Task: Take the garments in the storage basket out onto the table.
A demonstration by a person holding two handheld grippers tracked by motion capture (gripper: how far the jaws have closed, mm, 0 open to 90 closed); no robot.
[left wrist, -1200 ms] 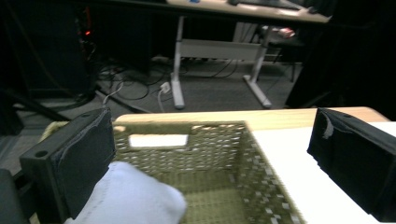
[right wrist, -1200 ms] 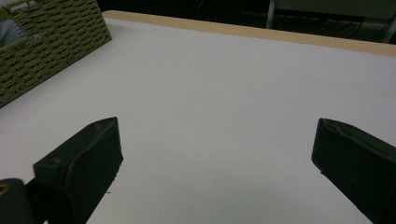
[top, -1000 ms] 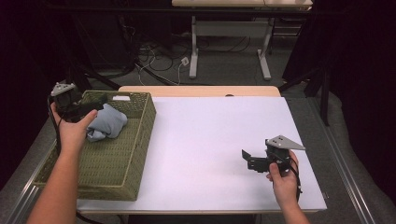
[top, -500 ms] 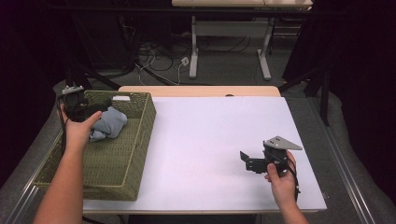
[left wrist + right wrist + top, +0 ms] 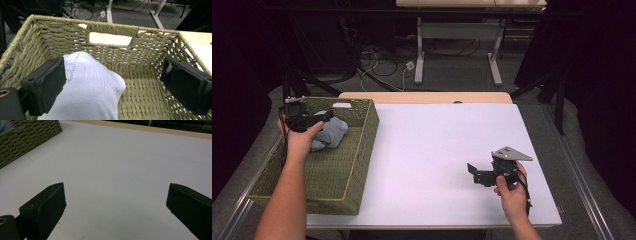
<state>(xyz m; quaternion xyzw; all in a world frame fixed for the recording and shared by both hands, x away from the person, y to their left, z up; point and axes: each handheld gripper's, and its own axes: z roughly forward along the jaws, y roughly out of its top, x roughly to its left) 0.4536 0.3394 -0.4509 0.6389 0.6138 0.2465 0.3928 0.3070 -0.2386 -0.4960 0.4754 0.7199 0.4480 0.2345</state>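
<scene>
White rectangular table (image 5: 432,150) with light wooden far edge; green woven rectangular basket (image 5: 357,165) resting on left side, overhanging left edge.

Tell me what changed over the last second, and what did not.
The left gripper slid toward the far end of the basket, and the pale blue cloth shifted that way with it. Its jaws now stand open around the cloth, one pad touching it, no squeeze visible. The right gripper barely moved; it hangs open over the bare white table. The basket stayed put.
</scene>
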